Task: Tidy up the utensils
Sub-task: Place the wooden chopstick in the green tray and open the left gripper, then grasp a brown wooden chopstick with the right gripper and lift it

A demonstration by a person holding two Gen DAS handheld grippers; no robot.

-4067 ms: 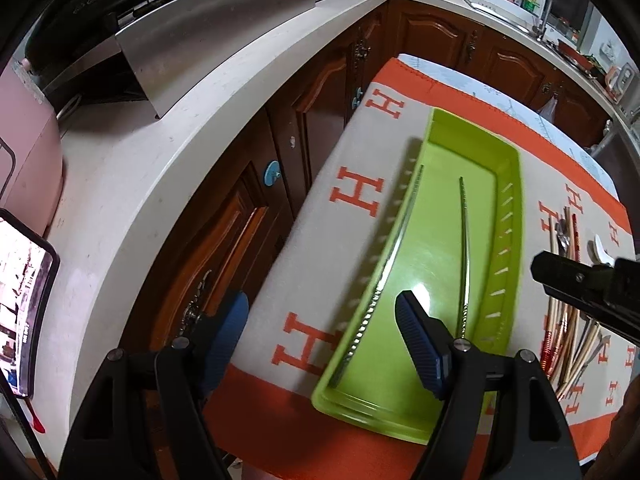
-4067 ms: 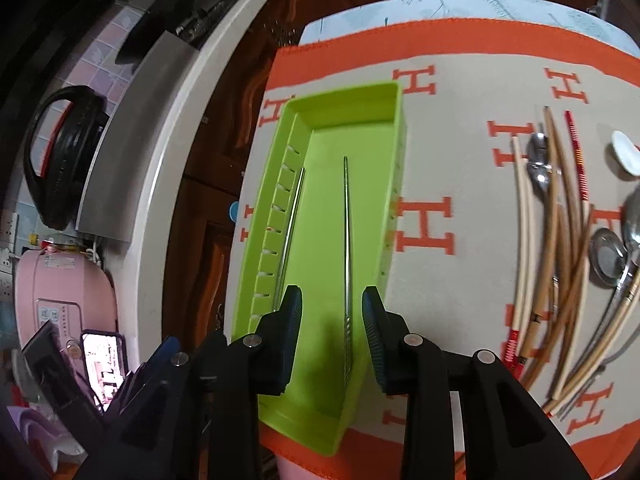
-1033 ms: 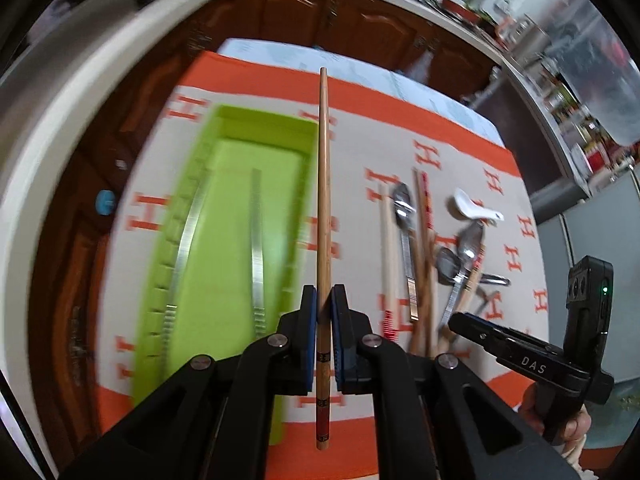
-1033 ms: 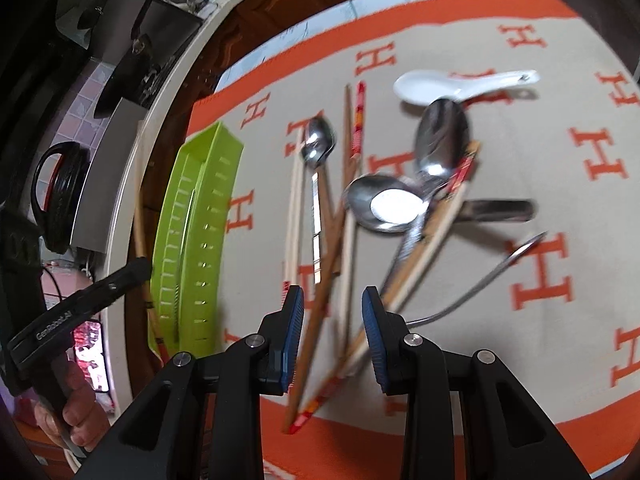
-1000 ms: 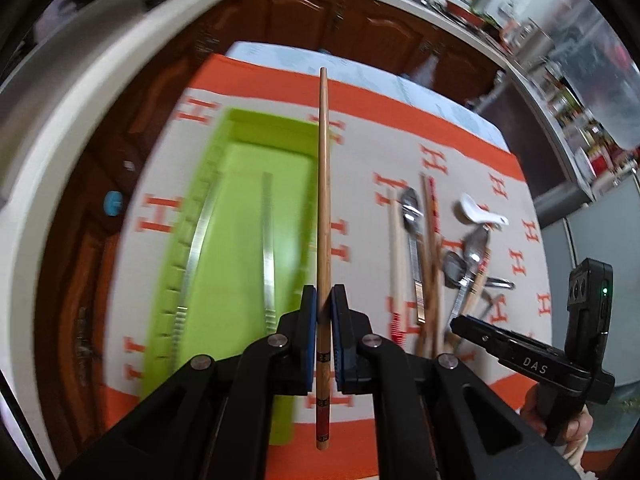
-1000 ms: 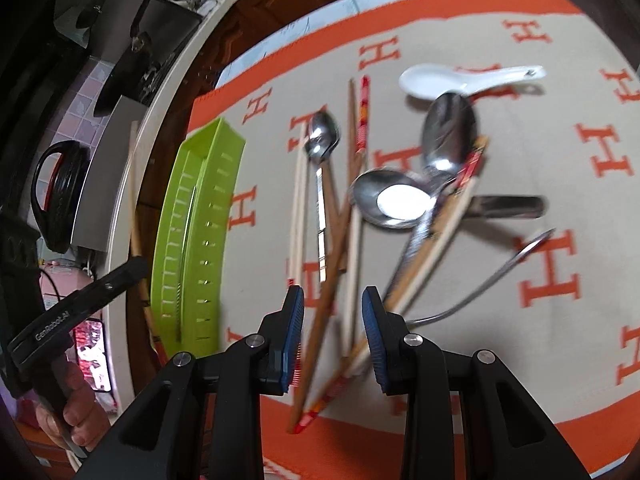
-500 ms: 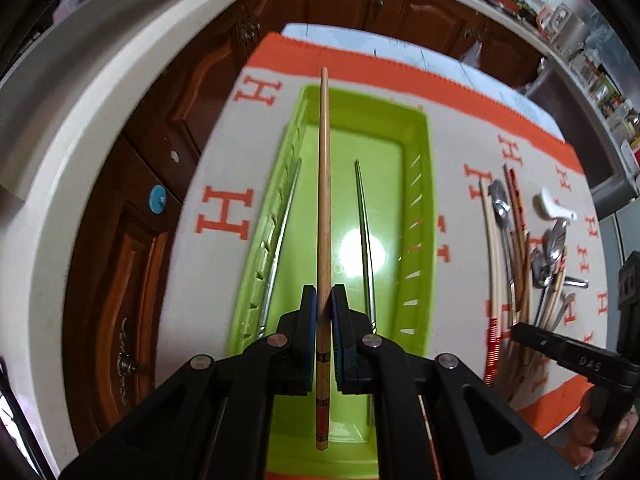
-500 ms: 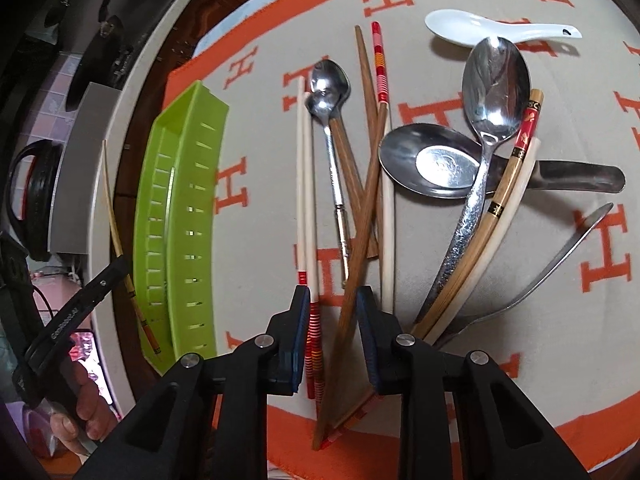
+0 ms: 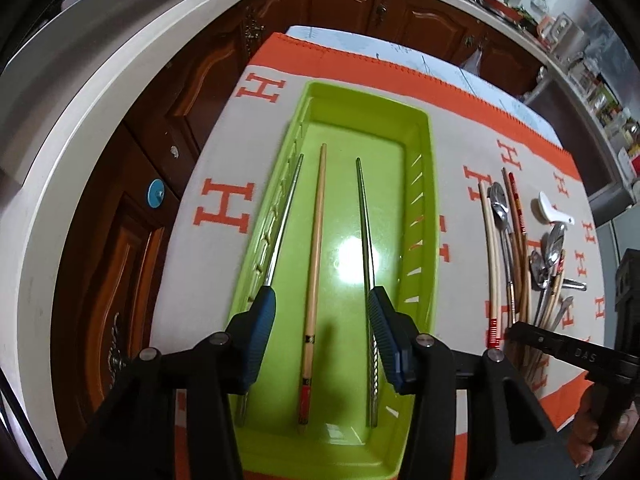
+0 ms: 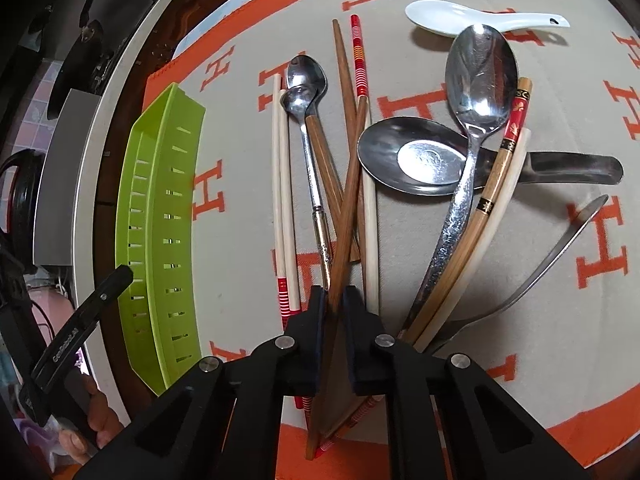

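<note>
A green tray point(image 9: 424, 184) lies on the orange-and-beige cloth; it shows edge-on in the right wrist view point(image 10: 160, 200). In it lie two metal chopsticks point(image 9: 364, 220) and a light wooden chopstick point(image 9: 316, 240) between them. My left gripper point(image 9: 322, 320) is open and empty just above the tray's near end. My right gripper point(image 10: 335, 300) is shut on a dark brown wooden chopstick point(image 10: 350, 188) in the pile of chopsticks and spoons point(image 10: 476, 92) on the cloth.
A white ceramic spoon point(image 10: 452, 18) lies at the far side of the pile. The pile also shows in the left wrist view point(image 9: 516, 240), right of the tray. Wooden cabinets point(image 9: 132, 208) and a white counter point(image 9: 60, 128) stand to the left of the table.
My left gripper opened and the light wooden chopstick dropped into the tray between the metal ones. My right gripper came down onto the pile and closed on the dark brown chopstick.
</note>
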